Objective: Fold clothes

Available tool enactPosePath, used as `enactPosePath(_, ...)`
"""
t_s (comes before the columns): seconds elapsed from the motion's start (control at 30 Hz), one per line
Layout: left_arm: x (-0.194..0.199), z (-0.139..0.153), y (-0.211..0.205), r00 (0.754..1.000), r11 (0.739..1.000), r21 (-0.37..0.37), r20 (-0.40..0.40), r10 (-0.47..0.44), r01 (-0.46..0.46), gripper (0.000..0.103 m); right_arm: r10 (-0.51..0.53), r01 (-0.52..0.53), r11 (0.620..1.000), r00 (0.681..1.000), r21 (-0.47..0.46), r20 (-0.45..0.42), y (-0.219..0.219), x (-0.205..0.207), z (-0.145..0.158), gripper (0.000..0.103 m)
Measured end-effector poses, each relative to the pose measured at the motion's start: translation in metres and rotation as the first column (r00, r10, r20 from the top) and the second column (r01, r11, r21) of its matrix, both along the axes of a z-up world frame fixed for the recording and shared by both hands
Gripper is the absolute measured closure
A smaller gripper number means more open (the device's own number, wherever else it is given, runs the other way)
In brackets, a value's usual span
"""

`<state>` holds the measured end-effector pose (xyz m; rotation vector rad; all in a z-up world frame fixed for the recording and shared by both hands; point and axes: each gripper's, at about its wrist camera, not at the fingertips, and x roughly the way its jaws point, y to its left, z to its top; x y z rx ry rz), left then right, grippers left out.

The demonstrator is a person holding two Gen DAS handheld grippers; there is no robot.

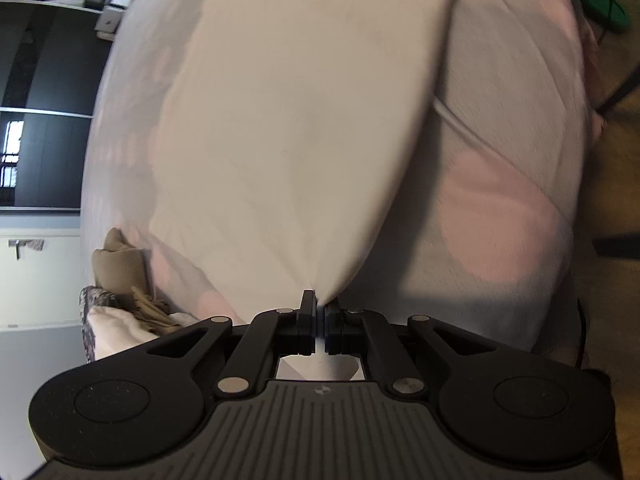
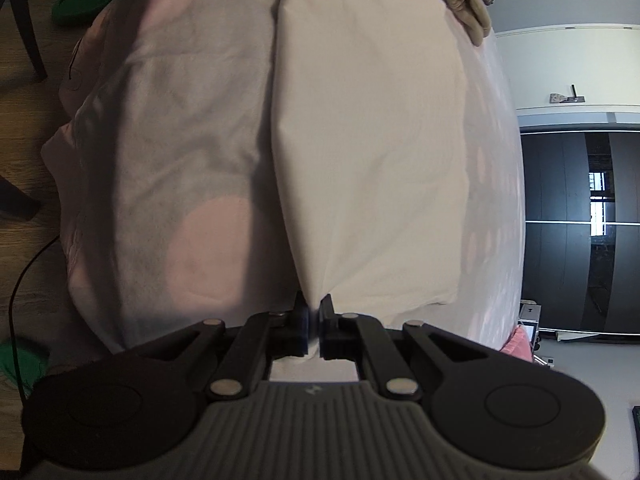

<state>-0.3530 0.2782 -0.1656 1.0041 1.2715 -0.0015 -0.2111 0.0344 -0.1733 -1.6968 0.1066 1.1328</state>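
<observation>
So both the left gripper [image 1: 320, 312] and right gripper [image 2: 314, 312] are pinched tight on corners of the white cloth [image 1: 288, 128], stretched over the bed [image 1: 500, 208]. Looks mid-fold; next, carry both corners across evenly.

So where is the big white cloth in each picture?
Left wrist view: the white cloth fills the middle, its corner pinched in the left claw.
Right wrist view: the white cloth fills the middle-right, pinched in the right claw.
Shared landmark: the beige folded garment.
</observation>
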Motion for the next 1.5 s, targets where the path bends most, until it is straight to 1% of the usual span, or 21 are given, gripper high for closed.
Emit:
enactPosePath(0.1, 0.001, -0.006, 0.005, 1.0, 1.0, -0.01, -0.03, 0.011, -0.011, 0.1, 0.008, -0.008, 1.0, 1.0, -0.014, 0.001, 0.002, 0.001, -0.006, 0.096)
enactPosePath(0.17, 0.0, -0.005, 0.006, 0.998, 0.999, -0.026, -0.058, 0.029, -0.03, 0.097, 0.023, -0.023, 0.999, 1.0, -0.03, -0.01, -0.002, -0.004, -0.006, 0.09)
enactPosePath(0.23, -0.002, 0.004, 0.005, 0.998, 0.996, -0.075, -0.056, 0.04, -0.044, 0.094, 0.04, -0.041, 0.998, 0.998, -0.041, -0.04, -0.005, -0.01, -0.003, 0.085)
enactPosePath(0.3, -0.004, 0.013, 0.004, 0.997, 0.991, -0.124, -0.054, 0.052, -0.058, 0.093, 0.052, -0.054, 0.998, 0.995, -0.025, -0.079, -0.006, -0.013, 0.006, 0.084)
enactPosePath(0.4, 0.0, 0.042, 0.002, 0.997, 0.96, -0.273, 0.019, 0.072, -0.064, 0.091, 0.06, -0.055, 0.998, 0.99, 0.045, -0.128, -0.006, -0.011, 0.024, 0.081)
enactPosePath(0.47, 0.009, 0.06, 0.001, 0.991, 0.934, -0.35, 0.075, 0.112, -0.079, 0.086, 0.034, -0.02, 0.995, 0.99, 0.1, -0.138, -0.008, -0.01, 0.034, 0.08)
enactPosePath(0.57, 0.027, 0.081, -0.001, 0.97, 0.886, -0.449, 0.139, 0.201, -0.119, 0.086, -0.017, 0.04, 0.988, 0.989, 0.151, -0.145, 0.005, 0.006, 0.047, 0.08)
enactPosePath(0.63, 0.046, 0.089, -0.007, 0.953, 0.839, -0.526, 0.156, 0.258, -0.141, 0.086, -0.043, 0.067, 0.986, 0.987, 0.153, -0.155, 0.006, 0.012, 0.051, 0.081)
enactPosePath(0.67, 0.056, 0.093, -0.01, 0.944, 0.812, -0.564, 0.162, 0.287, -0.15, 0.086, -0.04, 0.062, 0.988, 0.987, 0.14, -0.158, 0.004, 0.016, 0.051, 0.081)
enactPosePath(0.73, 0.077, 0.096, -0.024, 0.938, 0.772, -0.618, 0.159, 0.308, -0.149, 0.086, -0.031, 0.05, 0.992, 0.986, 0.112, -0.163, -0.001, 0.023, 0.051, 0.081)
enactPosePath(0.83, 0.103, 0.094, -0.051, 0.947, 0.748, -0.654, 0.154, 0.28, -0.115, 0.086, -0.023, 0.036, 0.996, 0.987, 0.078, -0.16, -0.01, 0.038, 0.052, 0.083)
enactPosePath(0.97, 0.139, 0.092, -0.086, 0.959, 0.711, -0.7, 0.149, 0.242, -0.07, 0.086, 0.006, 0.002, 0.999, 0.987, 0.051, -0.158, -0.016, 0.051, 0.047, 0.084)
enactPosePath(1.0, 0.145, 0.091, -0.099, 0.96, 0.693, -0.717, 0.145, 0.242, -0.066, 0.086, 0.018, -0.011, 0.999, 0.987, 0.047, -0.162, -0.015, 0.053, 0.046, 0.084)
enactPosePath(1.1, 0.17, 0.084, -0.121, 0.961, 0.626, -0.776, 0.111, 0.252, -0.075, 0.086, 0.06, -0.056, 0.998, 0.982, 0.027, -0.181, -0.019, 0.056, 0.043, 0.084)
enactPosePath(1.17, 0.185, 0.079, -0.133, 0.961, 0.588, -0.803, 0.081, 0.263, -0.093, 0.086, 0.084, -0.082, 0.997, 0.978, 0.017, -0.189, -0.023, 0.056, 0.041, 0.083)
enactPosePath(1.2, 0.193, 0.075, -0.138, 0.96, 0.566, -0.818, 0.065, 0.271, -0.105, 0.086, 0.094, -0.093, 0.996, 0.977, 0.015, -0.19, -0.023, 0.056, 0.039, 0.083)
enactPosePath(1.33, 0.22, 0.06, -0.15, 0.949, 0.493, -0.851, -0.016, 0.316, -0.179, 0.086, 0.128, -0.126, 0.992, 0.976, 0.022, -0.176, -0.026, 0.058, 0.03, 0.083)
enactPosePath(1.43, 0.236, 0.044, -0.154, 0.933, 0.458, -0.853, -0.085, 0.35, -0.249, 0.086, 0.13, -0.126, 0.991, 0.975, 0.032, -0.181, -0.025, 0.061, 0.026, 0.083)
enactPosePath(1.5, 0.241, 0.036, -0.155, 0.923, 0.442, -0.85, -0.119, 0.366, -0.285, 0.086, 0.134, -0.128, 0.991, 0.973, 0.044, -0.186, -0.025, 0.062, 0.025, 0.083)
